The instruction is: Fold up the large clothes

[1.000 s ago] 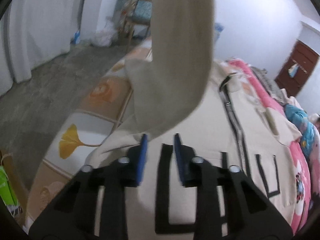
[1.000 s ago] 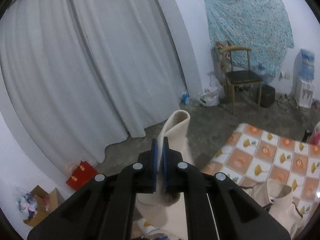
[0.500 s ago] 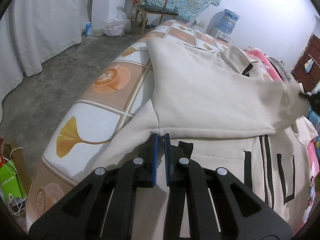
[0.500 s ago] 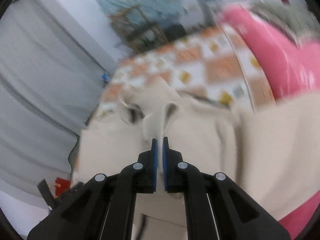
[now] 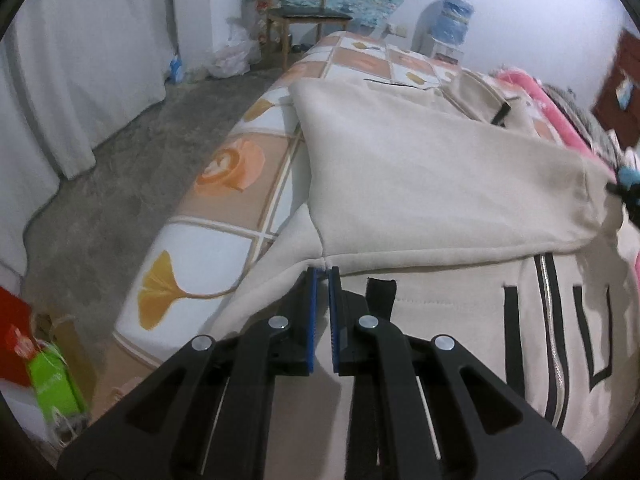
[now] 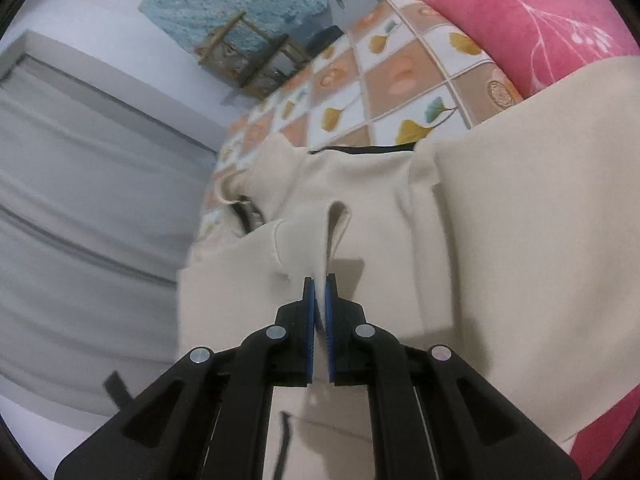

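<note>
A beige zip-up jacket (image 5: 440,320) with black letters lies front up on the bed. Its sleeve (image 5: 420,176) is folded across the chest, toward the right edge of the left wrist view. My left gripper (image 5: 323,274) is shut, its tips pinching the seam where the sleeve's fold meets the body. In the right wrist view, my right gripper (image 6: 319,282) is shut on the sleeve's cuff end (image 6: 338,224), low over the jacket (image 6: 520,220). Beige cloth shows between its blue pads.
The bed has a tiled leaf-print sheet (image 5: 224,208) and a pink blanket (image 6: 520,20) on its far side. The bed's left edge drops to a grey floor with red and green bags (image 5: 52,376). A wooden chair (image 5: 304,12) and white curtains (image 5: 80,60) stand beyond.
My right gripper swung down from high in the air and laid the sleeve across the jacket. My left gripper's jaws closed at the sleeve's seam.
</note>
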`<state>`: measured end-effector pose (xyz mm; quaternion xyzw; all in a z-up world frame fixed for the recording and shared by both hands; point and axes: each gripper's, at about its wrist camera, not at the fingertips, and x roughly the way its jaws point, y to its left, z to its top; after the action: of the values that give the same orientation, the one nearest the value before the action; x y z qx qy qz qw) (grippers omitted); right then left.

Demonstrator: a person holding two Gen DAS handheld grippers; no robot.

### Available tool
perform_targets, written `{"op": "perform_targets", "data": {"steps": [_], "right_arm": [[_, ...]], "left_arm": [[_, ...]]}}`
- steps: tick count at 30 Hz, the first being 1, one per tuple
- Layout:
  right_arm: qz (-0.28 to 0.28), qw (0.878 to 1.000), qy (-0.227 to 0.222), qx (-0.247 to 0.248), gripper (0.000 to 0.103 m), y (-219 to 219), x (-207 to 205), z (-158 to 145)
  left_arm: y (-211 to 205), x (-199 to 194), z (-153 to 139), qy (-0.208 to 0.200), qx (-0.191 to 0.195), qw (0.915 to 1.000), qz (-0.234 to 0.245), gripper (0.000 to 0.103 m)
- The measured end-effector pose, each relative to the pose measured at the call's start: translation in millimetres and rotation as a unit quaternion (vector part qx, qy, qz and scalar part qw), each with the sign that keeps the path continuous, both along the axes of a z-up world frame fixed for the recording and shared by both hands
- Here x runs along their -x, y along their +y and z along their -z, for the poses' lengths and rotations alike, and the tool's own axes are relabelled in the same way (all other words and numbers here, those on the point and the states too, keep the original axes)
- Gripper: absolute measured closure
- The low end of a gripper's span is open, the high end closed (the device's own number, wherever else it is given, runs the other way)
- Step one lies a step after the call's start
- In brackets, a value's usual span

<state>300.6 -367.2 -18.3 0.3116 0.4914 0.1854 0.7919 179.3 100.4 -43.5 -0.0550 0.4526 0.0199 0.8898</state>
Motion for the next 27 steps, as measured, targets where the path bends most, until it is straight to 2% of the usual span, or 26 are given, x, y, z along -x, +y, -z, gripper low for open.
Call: {"op": "perform_targets", "data": {"steps": [3,6,8,11,14,15,18,20,22,25,27], "right_arm": [[-0.002,1.000,-0.003,0.005,0.098,0,4,-2],[0.006,0.999,0.036,0.019,0.098,-5,-4,25],[0.006,0.997,0.047,0.059,0.098,-3,-8,34],[-0.015,0.992,0.028,0.120,0.097,11,-4,29],[-0.034,0.985,0.016,0.169,0.096,22,-4,28],[-0.041,0.982,0.016,0.185,0.096,26,-4,30],[-0.054,0.977,0.016,0.204,0.097,28,-8,35],[-0.056,0.979,0.008,0.197,0.098,28,-5,27],[-0.056,0.984,-0.005,0.171,0.098,23,0,11],[-0.061,0.992,-0.017,0.108,0.098,15,8,-10],[-0.065,0.995,-0.014,0.079,0.098,11,10,-12]], "left_arm": [[-4,6,-8,-0.007,-0.029,0.9994,0.021,0.087],[-10,5,-7,-0.001,-0.059,0.9976,0.037,0.084],[-17,1,-2,0.006,-0.094,0.9946,0.043,0.084],[-23,-3,3,0.012,-0.124,0.9912,0.045,0.084],[-24,-3,5,0.006,-0.137,0.9895,0.044,0.087],[-26,-3,4,0.000,-0.142,0.9887,0.047,0.091],[-30,-1,3,-0.012,-0.161,0.9860,0.043,0.097],[-30,0,1,-0.020,-0.164,0.9856,0.038,0.102],[-29,2,-6,-0.029,-0.161,0.9860,0.030,0.102],[-28,7,-19,-0.039,-0.160,0.9861,0.023,0.103],[-27,7,-22,-0.036,-0.158,0.9865,0.021,0.103]]}}
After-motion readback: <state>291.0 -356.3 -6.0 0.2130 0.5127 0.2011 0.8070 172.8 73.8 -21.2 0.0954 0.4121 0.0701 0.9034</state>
